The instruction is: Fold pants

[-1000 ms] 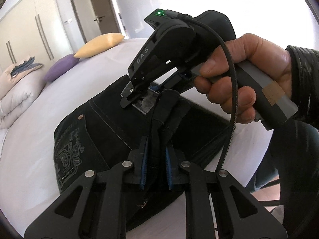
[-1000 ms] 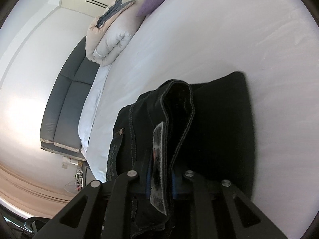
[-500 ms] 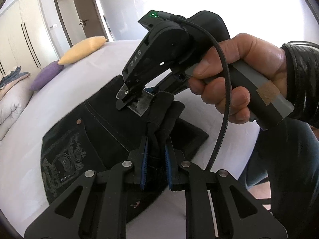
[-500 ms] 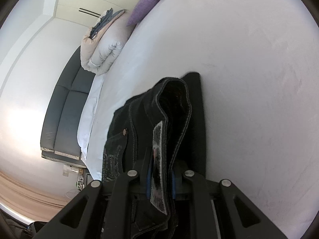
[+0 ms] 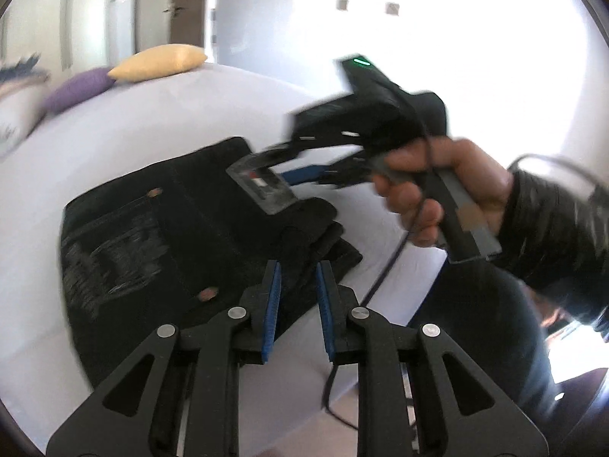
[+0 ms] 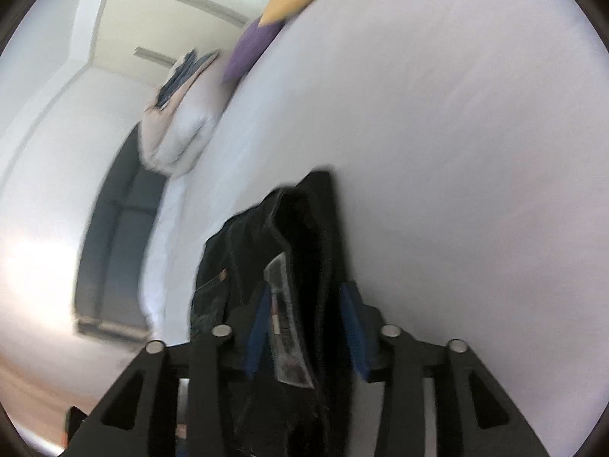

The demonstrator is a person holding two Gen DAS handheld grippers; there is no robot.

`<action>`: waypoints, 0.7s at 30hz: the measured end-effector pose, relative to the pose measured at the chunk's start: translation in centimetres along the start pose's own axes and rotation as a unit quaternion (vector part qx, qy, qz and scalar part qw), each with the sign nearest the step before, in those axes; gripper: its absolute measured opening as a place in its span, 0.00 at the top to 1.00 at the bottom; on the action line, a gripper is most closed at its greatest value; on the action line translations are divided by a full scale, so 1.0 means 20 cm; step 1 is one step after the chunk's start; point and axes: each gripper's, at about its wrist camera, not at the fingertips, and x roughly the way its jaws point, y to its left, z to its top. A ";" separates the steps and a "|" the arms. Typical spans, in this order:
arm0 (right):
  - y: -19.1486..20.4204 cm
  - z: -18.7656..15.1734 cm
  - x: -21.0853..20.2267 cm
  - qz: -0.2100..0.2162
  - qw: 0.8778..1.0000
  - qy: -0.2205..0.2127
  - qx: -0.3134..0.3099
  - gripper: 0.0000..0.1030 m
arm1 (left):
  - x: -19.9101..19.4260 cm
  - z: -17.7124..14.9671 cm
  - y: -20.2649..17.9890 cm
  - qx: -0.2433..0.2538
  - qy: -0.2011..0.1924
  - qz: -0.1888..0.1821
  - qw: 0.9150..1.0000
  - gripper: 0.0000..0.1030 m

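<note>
— Two cushions, purple [image 5: 76,89] and yellow [image 5: 160,61], sit at the bed's far left corner. Where are the pants?

— My black denim pants [image 5: 160,236] lie folded into a thick slab on the smooth white sheet [image 5: 152,122], close to the bed's near edge. The back pocket with its pale stitching faces up, and a copper rivet [image 5: 207,294] shows.

— Your left gripper?

— My left gripper [image 5: 298,297] stands narrowly parted, with its blue ribbed pads bare. The bunched edge of the fold lies at its tips, and I judge it unpinched.

— And further right?

— A glossy paper label [image 5: 262,190] lies on top. My right gripper [image 6: 304,323] has just been opening. Its jaws stand roughly half apart, with waistband and label loose between them. The hand [image 5: 430,190] holds it low, I reckon so that the stiff cloth settles flat.
</note>
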 end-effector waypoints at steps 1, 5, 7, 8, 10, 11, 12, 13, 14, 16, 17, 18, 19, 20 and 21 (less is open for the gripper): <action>0.03 -0.02 -0.05 -0.007 1.000 -0.012 -0.004 0.58 | -0.03 -0.02 0.08 -0.021 -0.003 0.004 1.000 0.82; 0.19 -0.15 -0.10 0.012 0.999 0.001 -0.049 0.86 | -0.08 0.00 0.42 -0.080 -0.005 0.040 0.996 0.82; 0.25 -0.21 -0.04 0.001 0.997 0.024 -0.072 0.89 | -0.03 0.02 0.62 -0.101 0.007 0.049 0.994 0.82; 0.24 -0.23 -0.01 -0.008 0.997 0.032 -0.071 0.89 | 0.01 0.05 0.72 -0.112 0.015 0.063 0.992 0.82; 0.19 -0.24 0.04 -0.034 0.998 0.039 -0.046 1.00 | 0.07 0.09 0.87 -0.115 0.028 0.080 0.990 0.82; 0.17 -0.24 0.04 -0.039 0.998 0.035 -0.044 1.00 | 0.11 0.10 0.94 -0.116 0.033 0.095 0.988 0.82; 0.16 -0.24 0.04 -0.045 0.998 0.029 -0.046 1.00 | 0.13 0.10 1.00 -0.120 0.037 0.102 0.987 0.82; 0.15 -0.24 0.04 -0.047 0.997 0.024 -0.051 1.00 | 0.16 0.09 1.05 -0.125 0.045 0.099 0.986 0.82; 0.14 -0.25 0.05 -0.047 0.997 0.022 -0.056 1.00 | 0.18 0.06 1.08 -0.131 0.052 0.098 0.985 0.82; 0.11 -0.26 0.05 -0.035 0.998 0.015 -0.055 1.00 | 0.19 0.01 1.05 -0.111 0.049 0.115 0.986 0.82; 0.08 -0.26 0.04 -0.029 0.998 0.013 -0.051 1.00 | 0.19 -0.03 1.02 -0.094 0.049 0.123 0.987 0.82; 0.06 -0.27 0.04 -0.022 0.999 0.010 -0.044 1.00 | 0.20 -0.06 0.96 -0.087 0.048 0.127 0.987 0.82; 0.06 -0.27 0.04 -0.019 0.999 0.008 -0.039 1.00 | 0.18 -0.10 0.93 -0.084 0.046 0.126 0.987 0.82; 0.06 -0.27 0.04 -0.022 0.999 0.006 -0.040 1.00 | 0.16 -0.15 0.90 -0.081 0.044 0.129 0.987 0.82; 0.08 -0.27 0.04 -0.030 0.999 0.004 -0.045 1.00 | 0.14 -0.17 0.86 -0.076 0.043 0.131 0.987 0.82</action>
